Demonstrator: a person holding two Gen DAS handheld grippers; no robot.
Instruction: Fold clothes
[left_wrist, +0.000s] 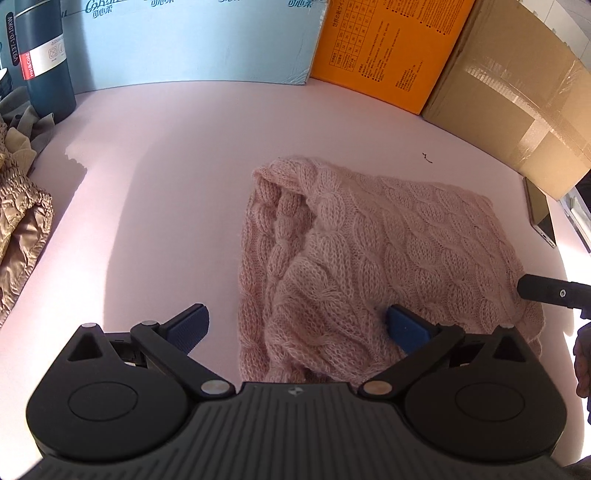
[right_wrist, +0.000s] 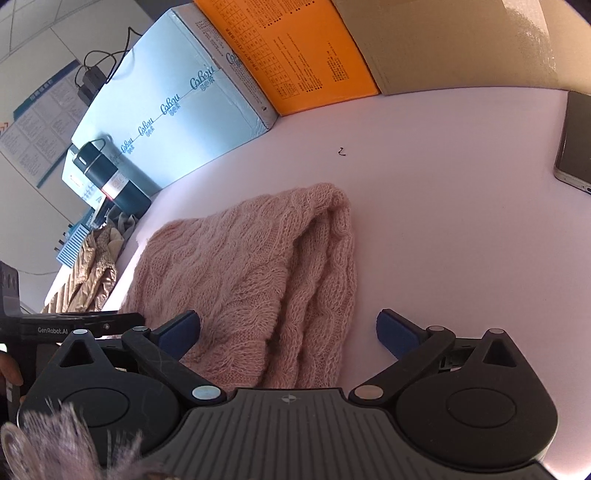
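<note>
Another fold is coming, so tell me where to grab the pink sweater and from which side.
Grip the pink sweater at its near hem, coming from the near side. The far end is a thick folded roll, while the near edge probably lies thinner, already between the open left gripper and right gripper.

Storeroom-like office: stacked cartons (left_wrist: 388, 48), wall notices (right_wrist: 40, 122).

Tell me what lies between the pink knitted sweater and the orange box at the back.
Bare pale pink table, apart from one tiny dark squiggle of thread. The right wrist view shows this between the sweater and the orange box.
</note>
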